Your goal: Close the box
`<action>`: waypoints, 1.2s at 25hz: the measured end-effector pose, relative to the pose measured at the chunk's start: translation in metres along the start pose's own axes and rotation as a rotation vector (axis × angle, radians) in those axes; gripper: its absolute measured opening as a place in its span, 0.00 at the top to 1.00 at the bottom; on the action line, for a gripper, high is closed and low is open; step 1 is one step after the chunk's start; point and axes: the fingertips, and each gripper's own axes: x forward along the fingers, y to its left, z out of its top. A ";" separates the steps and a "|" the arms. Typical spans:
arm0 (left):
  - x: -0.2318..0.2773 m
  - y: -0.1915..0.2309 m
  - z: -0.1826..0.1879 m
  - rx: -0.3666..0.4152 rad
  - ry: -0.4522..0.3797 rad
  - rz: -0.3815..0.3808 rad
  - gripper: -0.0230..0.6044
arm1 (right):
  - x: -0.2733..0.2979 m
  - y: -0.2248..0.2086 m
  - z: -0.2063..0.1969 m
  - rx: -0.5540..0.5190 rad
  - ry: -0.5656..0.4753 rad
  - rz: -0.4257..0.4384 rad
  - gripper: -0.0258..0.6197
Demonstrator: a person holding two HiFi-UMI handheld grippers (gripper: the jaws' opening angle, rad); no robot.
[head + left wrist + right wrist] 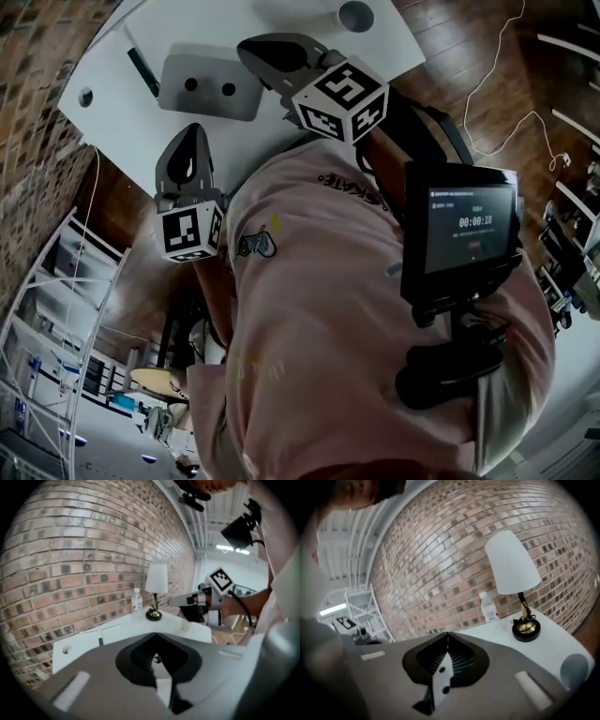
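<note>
Head view puts the box (208, 87) on the white worktop (281, 19), toward the left of the picture. It is a flat grey slab with rounded corners and two dark round spots on its top. Its long axis runs across the picture from left to right, dipping a little at the right end. I cannot tell whether a lid stands open; from above it reads as one flat piece. Neither gripper view shows it, because both cameras look out over it at the wall.

My right gripper (246, 49) has its fingers pressed together tip to tip with nothing between them. In the head view its tip sits just beside the box's upper right corner. My left gripper (192, 129) also has its fingers together and carries nothing. Its tip points up the picture at the box's near long side, with a strip of bare worktop between them.

I judge the right one the nearer. Both are aimed across the worktop rather than down at it, so the box lies ahead of and below my fingers. Reaching it means tipping them downward first.

Further out, a dark strip (142, 70) lies left of the box and a cup (356, 14) stands near the far edge. A lamp (513, 569) and a bottle (488, 607) stand against the brick wall (440, 550).
</note>
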 end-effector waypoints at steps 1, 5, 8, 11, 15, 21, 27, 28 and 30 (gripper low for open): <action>-0.005 -0.003 0.009 -0.012 -0.038 0.012 0.96 | -0.005 0.006 0.017 0.044 -0.059 0.032 0.96; -0.029 -0.012 0.022 0.036 -0.071 0.061 0.96 | -0.024 0.026 0.061 0.009 -0.193 0.061 0.96; -0.042 -0.008 0.030 0.050 -0.105 0.099 0.96 | -0.026 0.036 0.075 -0.078 -0.201 0.053 0.96; -0.055 -0.002 0.044 0.023 -0.181 0.137 0.96 | -0.019 0.044 0.080 -0.142 -0.187 0.041 0.96; -0.071 0.023 0.043 -0.068 -0.212 0.280 0.96 | -0.013 0.056 0.083 -0.206 -0.183 0.052 0.96; -0.088 0.041 0.044 -0.123 -0.287 0.340 0.96 | -0.010 0.062 0.081 -0.292 -0.165 0.031 0.96; -0.094 0.043 0.058 -0.107 -0.386 0.313 0.96 | -0.005 0.062 0.077 -0.306 -0.140 0.025 0.96; -0.095 0.044 0.061 -0.099 -0.403 0.312 0.96 | -0.005 0.062 0.077 -0.310 -0.141 0.024 0.96; -0.096 0.045 0.062 -0.079 -0.407 0.320 0.96 | -0.005 0.062 0.077 -0.318 -0.142 0.026 0.96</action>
